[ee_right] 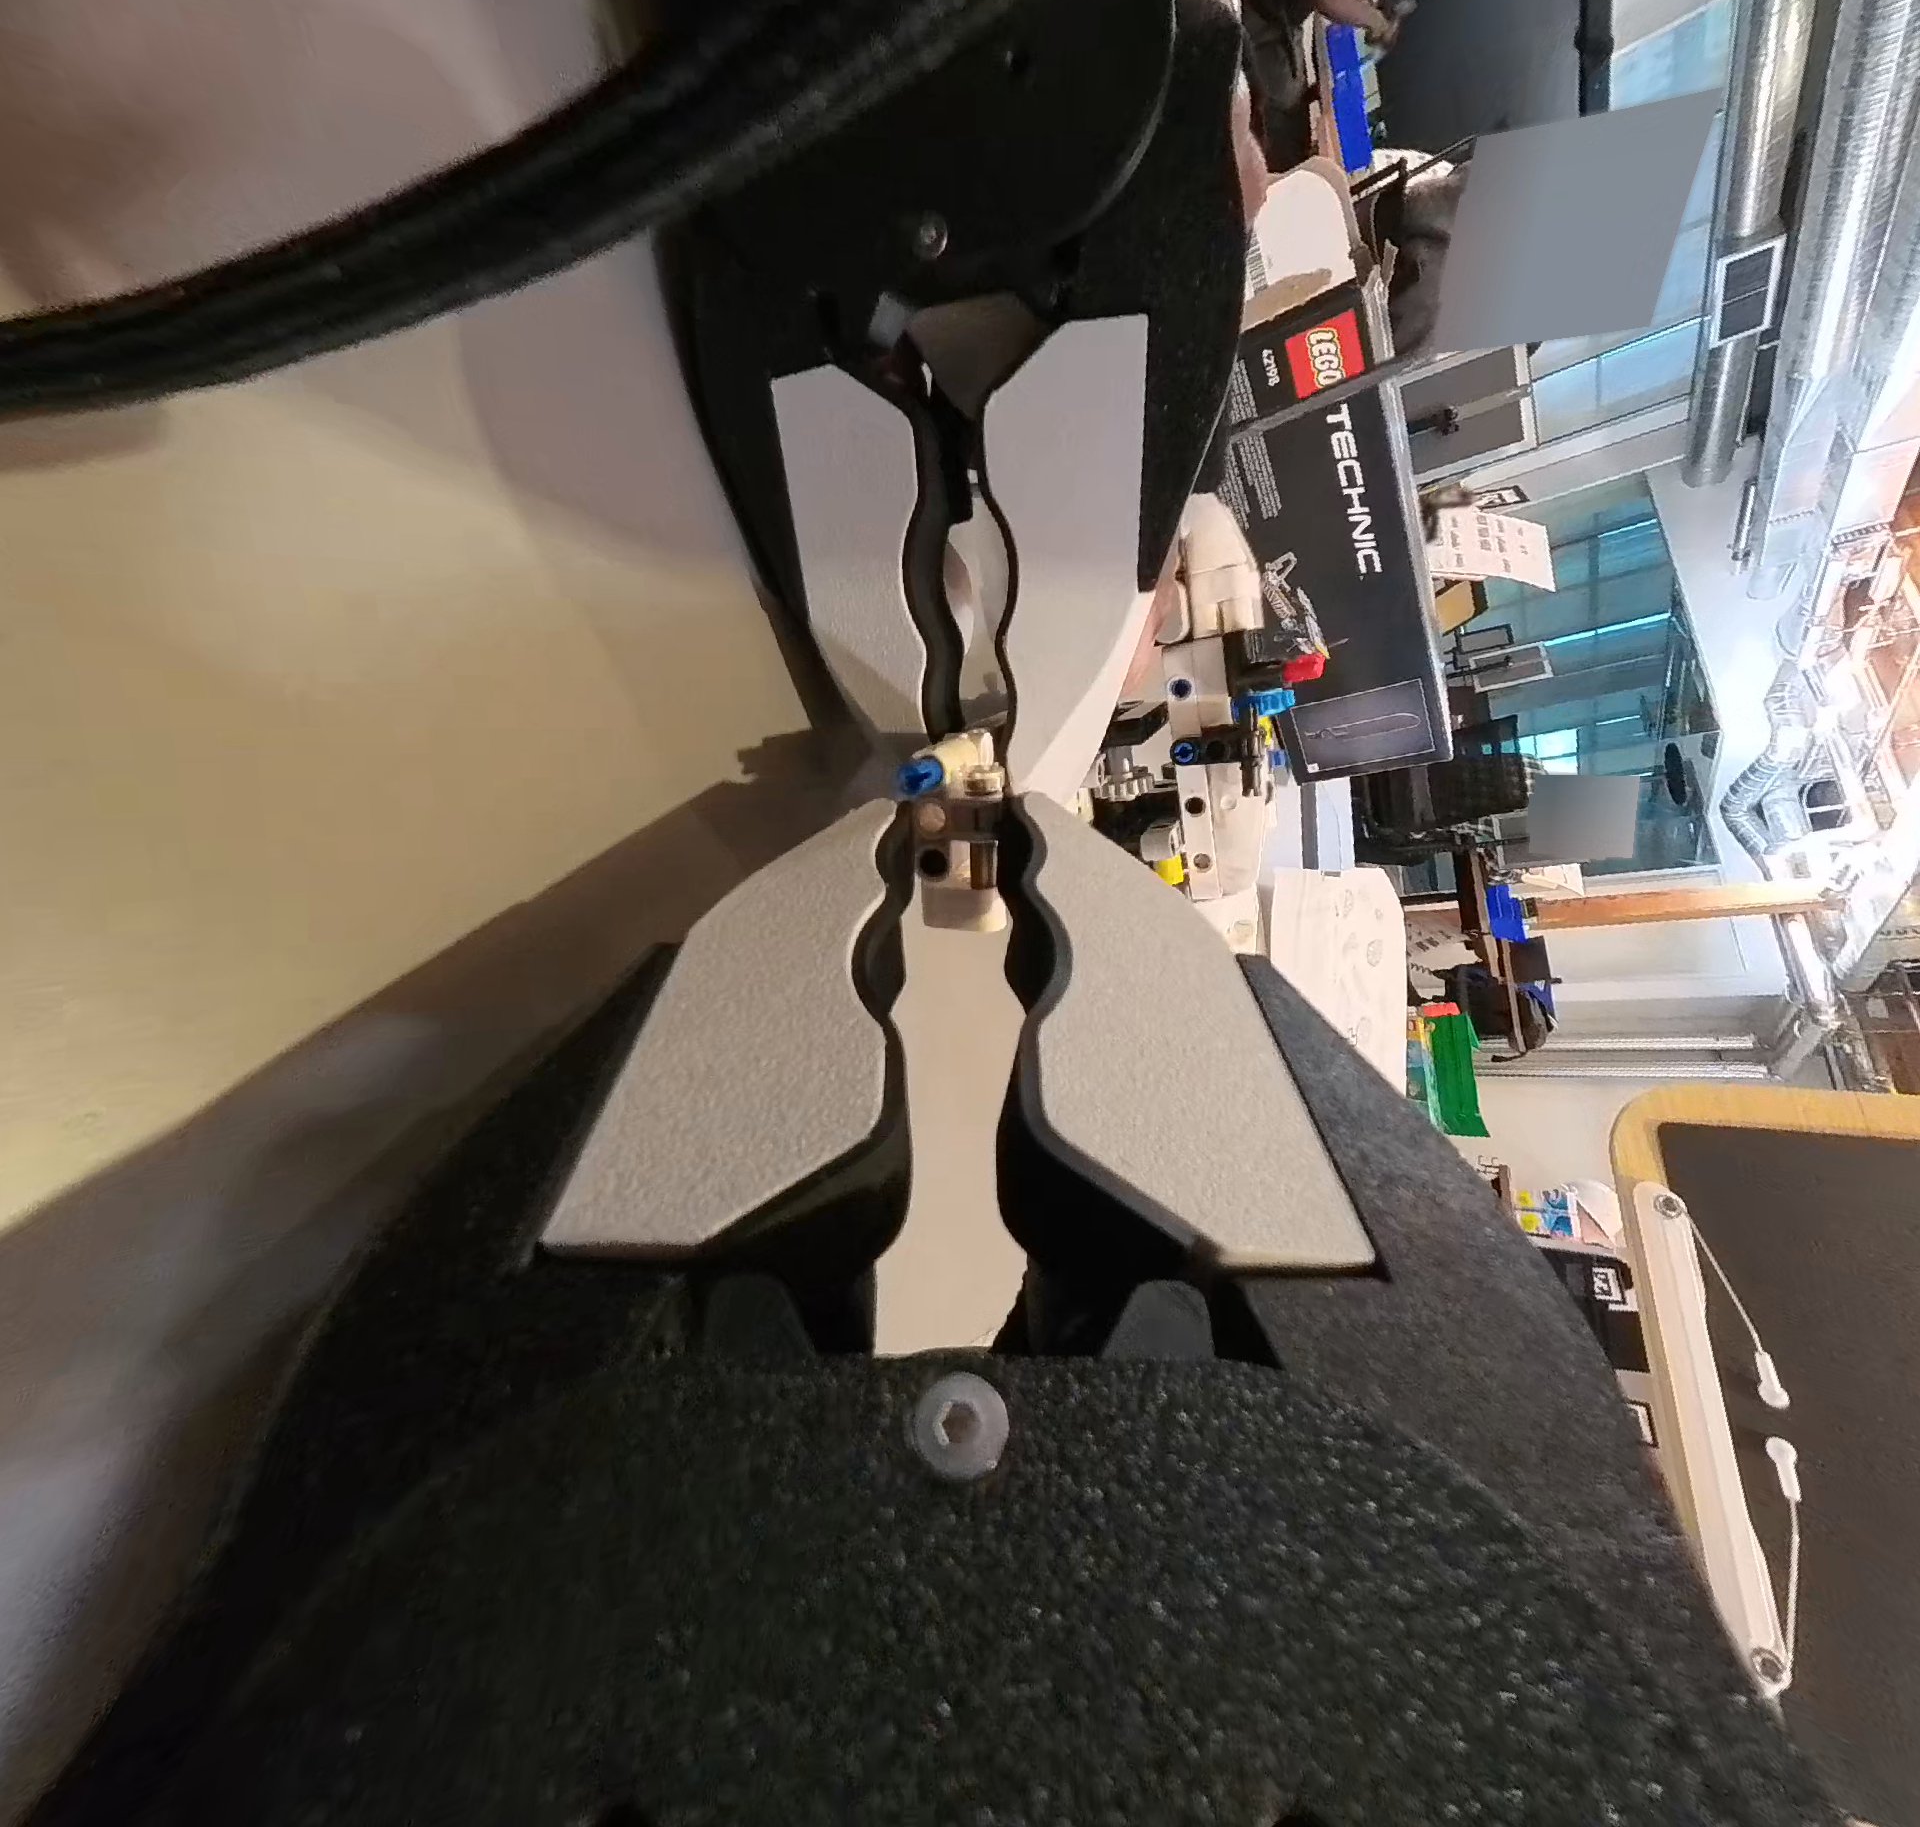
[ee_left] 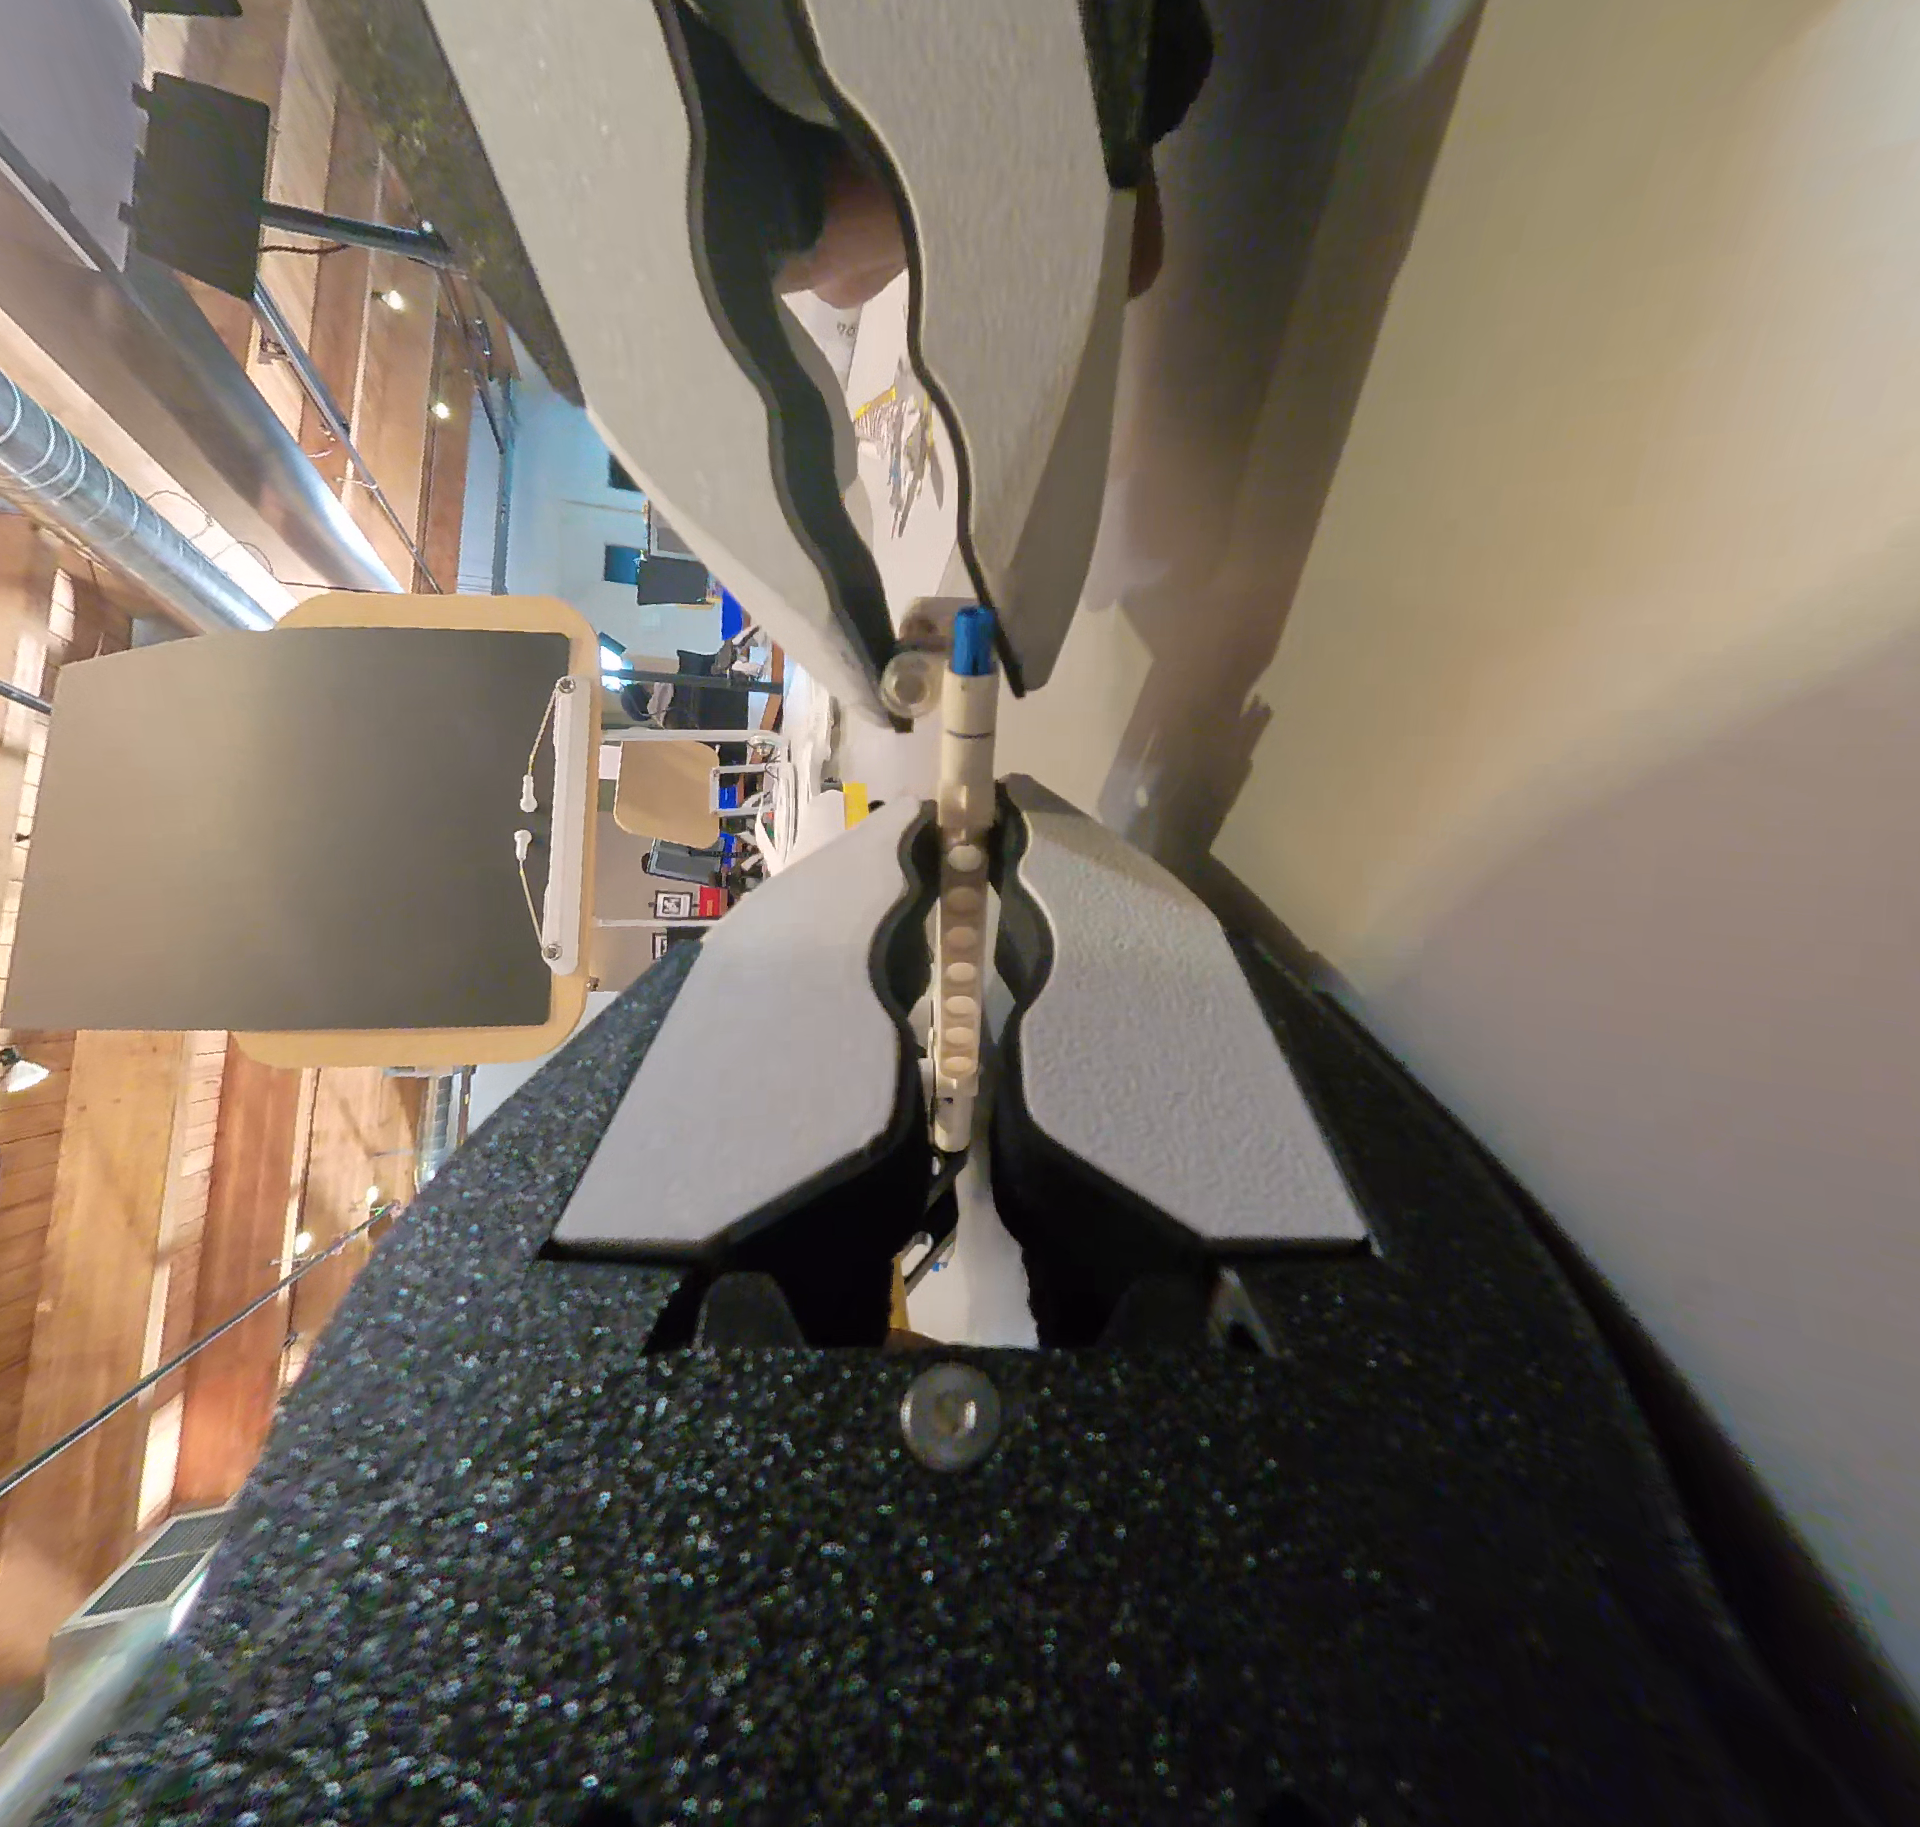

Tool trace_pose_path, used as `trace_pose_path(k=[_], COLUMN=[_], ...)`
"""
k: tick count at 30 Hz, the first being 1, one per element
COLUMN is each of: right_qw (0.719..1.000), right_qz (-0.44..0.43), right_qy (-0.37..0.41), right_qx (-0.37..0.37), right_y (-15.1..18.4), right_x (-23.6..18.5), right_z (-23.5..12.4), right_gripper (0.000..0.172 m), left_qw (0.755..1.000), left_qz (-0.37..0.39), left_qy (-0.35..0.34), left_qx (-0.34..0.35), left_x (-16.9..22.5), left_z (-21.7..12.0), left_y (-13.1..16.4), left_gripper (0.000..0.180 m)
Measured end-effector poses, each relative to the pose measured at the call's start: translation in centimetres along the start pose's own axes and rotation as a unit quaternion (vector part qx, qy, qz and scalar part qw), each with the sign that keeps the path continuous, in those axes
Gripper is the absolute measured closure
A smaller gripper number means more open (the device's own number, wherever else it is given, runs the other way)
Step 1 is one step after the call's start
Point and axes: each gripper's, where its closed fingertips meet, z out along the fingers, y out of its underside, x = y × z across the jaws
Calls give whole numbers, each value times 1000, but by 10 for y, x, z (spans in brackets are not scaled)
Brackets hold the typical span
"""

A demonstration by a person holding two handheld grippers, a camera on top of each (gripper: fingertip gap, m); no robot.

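Left gripper (ee_left: 961, 811) found clamped on white perforated beam (ee_left: 958, 946), pads pressed to both its sides, blue pin (ee_left: 975, 639) projecting from its far end. Right gripper (ee_right: 961, 821) found clamped on small white-and-dark block assembly (ee_right: 961, 868), met tip to tip with left gripper above pale table (ee_right: 312, 582). Noted beyond: partly built white model (ee_right: 1210, 738), black printed box (ee_right: 1340, 572), dark wood-framed board (ee_left: 301, 832).

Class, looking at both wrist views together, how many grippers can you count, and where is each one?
2. The left gripper clamps a white holed beam; the right gripper faces it tip to tip, clamping a small white-and-dark piece. None appears hidden.
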Motion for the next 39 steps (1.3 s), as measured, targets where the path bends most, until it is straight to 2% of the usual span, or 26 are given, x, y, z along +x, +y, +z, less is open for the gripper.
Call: trace_pose_path(k=[16,21,25,29,39], right_qw=[1000,999,1000,999,998], right_qz=[12,19,13,2,-2], right_qy=[-5,10,17,37,44], right_qx=[14,24,-3,-19,-41], right_y=[-2,-3,2,3,8], right_x=[-4,-2,-3,3,4], right_z=[-9,-7,1,5,2], right_gripper=[156,155,143,155,155], left_qw=[1000,1000,1000,1000,1000], left_qz=[-2,-12,-19,-19,-25], left_qy=[-1,0,-7,-9,-11], left_qx=[19,4,-8,-11,-5], left_x=[1,0,-1,-1,-2], left_z=[-1,0,0,0,0], left_y=[-9,-7,-5,-4,-5], left_gripper=[168,170,170,170,170])
